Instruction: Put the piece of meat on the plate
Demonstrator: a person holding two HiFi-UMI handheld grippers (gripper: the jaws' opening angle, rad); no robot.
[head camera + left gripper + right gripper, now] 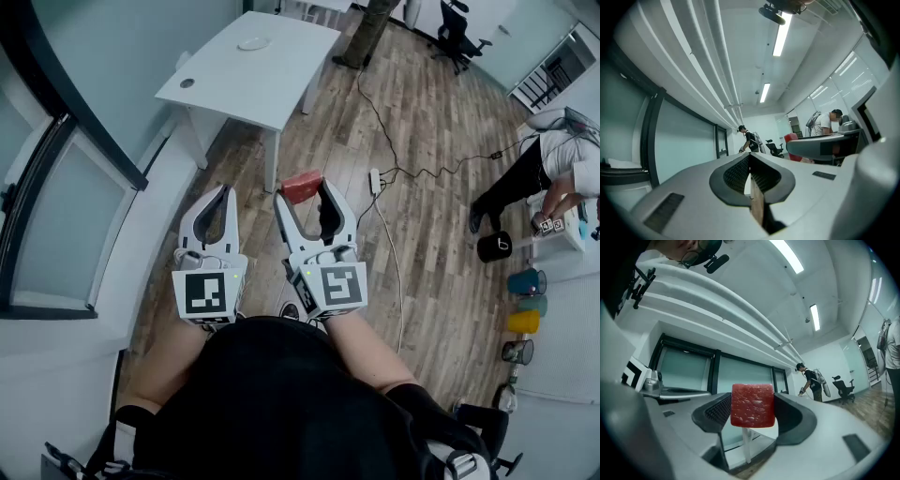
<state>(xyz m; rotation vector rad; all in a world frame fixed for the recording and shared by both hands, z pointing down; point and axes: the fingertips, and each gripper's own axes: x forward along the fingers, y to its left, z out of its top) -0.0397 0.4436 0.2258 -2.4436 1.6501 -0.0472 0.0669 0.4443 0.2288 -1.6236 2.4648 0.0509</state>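
While the piece of meat (752,406) is being pinched at the tips of the right gripper (311,199), high over the wooden floor (422,178), a drop is being judged the main hazard. Only the outer ends of the fingers (714,411) are being pressed against the red block's two sides. Part of the block is being left projecting past the tips, so a jolt or a slight loosening on the way could be letting it slide out and fall to the floor, well short of its goal.

The plate (253,43) is being seen on the far part of the white surface (272,89), well apart from both grippers. A fair carry is therefore being judged necessary, and the grip is being expected to be tested throughout it. A release made too early, or from too high, could be sending the meat over the plate's rim and onto the bare surface. A cable (389,202) is lying across the floor to the right, and a catch on it is being counted a lesser danger.

The left gripper (217,204) is being held beside the right one, its fingers pressed together with nothing between them. The meat is being held square between the right gripper's fingers, at their far end, and is touching both pads.
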